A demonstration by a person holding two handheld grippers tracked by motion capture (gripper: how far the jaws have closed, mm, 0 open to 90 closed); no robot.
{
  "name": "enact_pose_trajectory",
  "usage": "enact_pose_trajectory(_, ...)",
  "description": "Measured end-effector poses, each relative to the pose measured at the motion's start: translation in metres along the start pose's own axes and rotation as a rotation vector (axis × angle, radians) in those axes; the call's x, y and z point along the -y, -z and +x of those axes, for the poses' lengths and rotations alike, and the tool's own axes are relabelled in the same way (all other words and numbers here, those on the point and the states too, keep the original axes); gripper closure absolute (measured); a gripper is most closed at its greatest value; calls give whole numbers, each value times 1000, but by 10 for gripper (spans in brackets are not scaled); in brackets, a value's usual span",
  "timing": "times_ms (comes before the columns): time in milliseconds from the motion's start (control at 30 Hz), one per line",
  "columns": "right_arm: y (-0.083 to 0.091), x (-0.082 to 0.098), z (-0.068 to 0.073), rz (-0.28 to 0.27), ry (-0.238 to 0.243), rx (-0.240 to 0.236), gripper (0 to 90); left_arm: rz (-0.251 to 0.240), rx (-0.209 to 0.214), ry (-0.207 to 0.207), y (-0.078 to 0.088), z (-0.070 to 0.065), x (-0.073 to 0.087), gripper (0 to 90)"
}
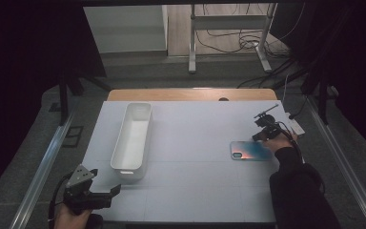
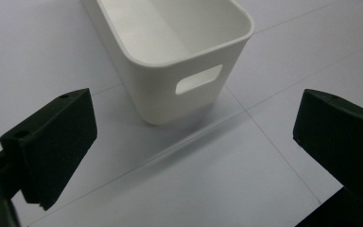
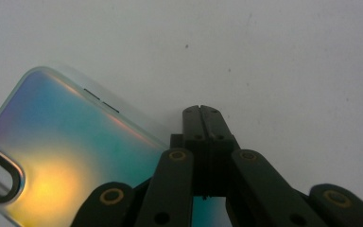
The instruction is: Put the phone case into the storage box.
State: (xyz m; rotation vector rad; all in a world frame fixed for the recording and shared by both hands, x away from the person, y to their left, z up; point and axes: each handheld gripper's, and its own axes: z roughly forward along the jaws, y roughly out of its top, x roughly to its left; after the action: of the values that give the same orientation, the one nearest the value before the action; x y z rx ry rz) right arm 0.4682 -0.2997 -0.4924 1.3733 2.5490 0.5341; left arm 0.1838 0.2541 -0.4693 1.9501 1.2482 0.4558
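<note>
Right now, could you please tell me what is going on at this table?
A person works at a pale grey table with a gripper in each hand. The right gripper, jaws shut, sits at the edge of a flat iridescent blue-and-orange phone case lying on the table; whether it pinches the case cannot be told. The left gripper waits with jaws wide open near the handle end of a long white plastic bin, which looks empty.

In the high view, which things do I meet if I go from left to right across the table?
Left gripper → white bin → iridescent phone case → right gripper, above the case's right end.
</note>
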Motion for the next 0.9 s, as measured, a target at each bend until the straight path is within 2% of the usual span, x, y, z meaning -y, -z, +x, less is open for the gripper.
enact_pose_trajectory(400,12,26,0,-7,-24,-11,892,4,-1,-5,0,-1,0,11)
enact_pose_trajectory(900,26,56,9,-11,-13,-12,892,3,-4,-11,0,-1,0,11)
